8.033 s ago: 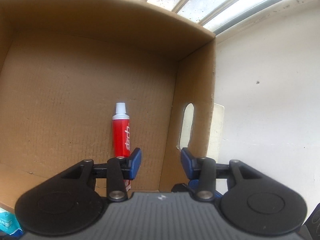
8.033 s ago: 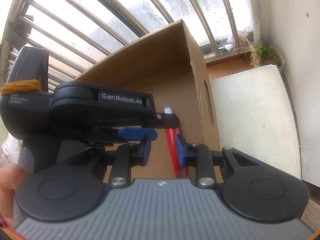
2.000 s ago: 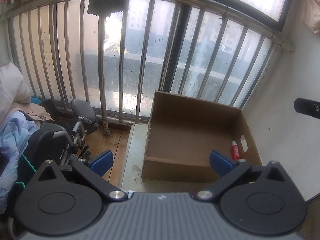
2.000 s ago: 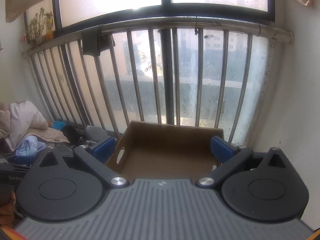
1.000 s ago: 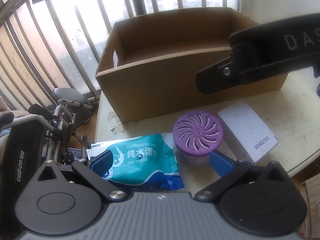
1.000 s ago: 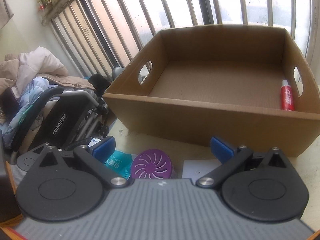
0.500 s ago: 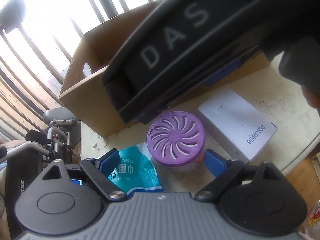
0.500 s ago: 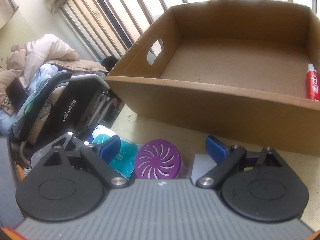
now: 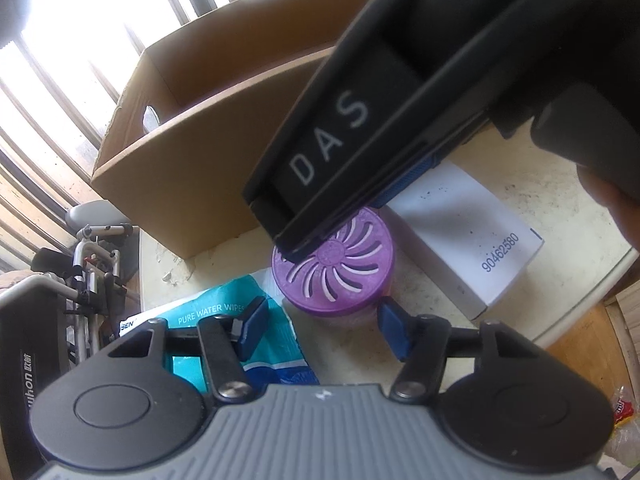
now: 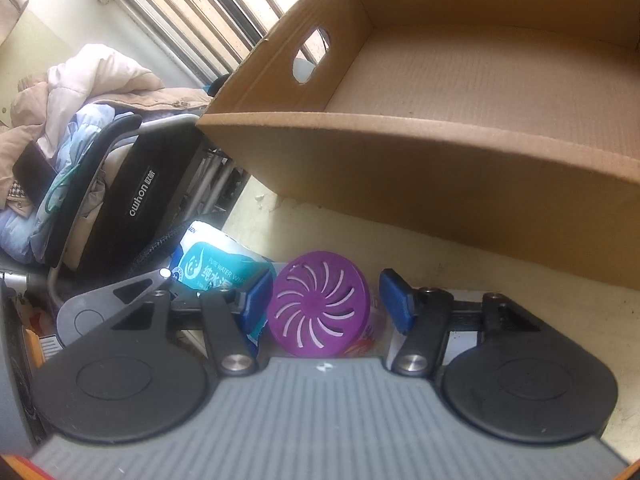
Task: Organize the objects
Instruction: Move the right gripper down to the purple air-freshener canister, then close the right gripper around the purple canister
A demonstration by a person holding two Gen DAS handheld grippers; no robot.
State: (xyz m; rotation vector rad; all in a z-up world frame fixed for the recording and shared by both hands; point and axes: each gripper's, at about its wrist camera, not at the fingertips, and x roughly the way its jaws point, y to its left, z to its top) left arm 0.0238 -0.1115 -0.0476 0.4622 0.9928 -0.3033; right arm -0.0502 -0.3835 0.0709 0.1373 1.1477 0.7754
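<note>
Closing in from two sides, both tongs have come down to the purple jar (image 10: 320,306) on the table (image 9: 560,200), where seconds back they pointed at the window bars (image 10: 208,12) above the box (image 10: 440,168). The right gripper (image 10: 326,304) straddles the jar: its jaws have just been narrowing, the jar sits between them, and a sliver of gap shows on each side, so no grip yet. The left gripper (image 9: 324,328) has also been narrowing; the jar's near edge lies between its pads, untouched as far as I can tell. My guess is the jar is next for the box, where a red tube already went.

Wipes (image 9: 240,320) lie just left of the jar, a white carton (image 9: 472,236) just right, both near the box's front wall. The tabletop is pale, scuffed and speckled. Left of it stand a folded wheelchair (image 10: 132,200) and heaped clothes (image 10: 80,92).
</note>
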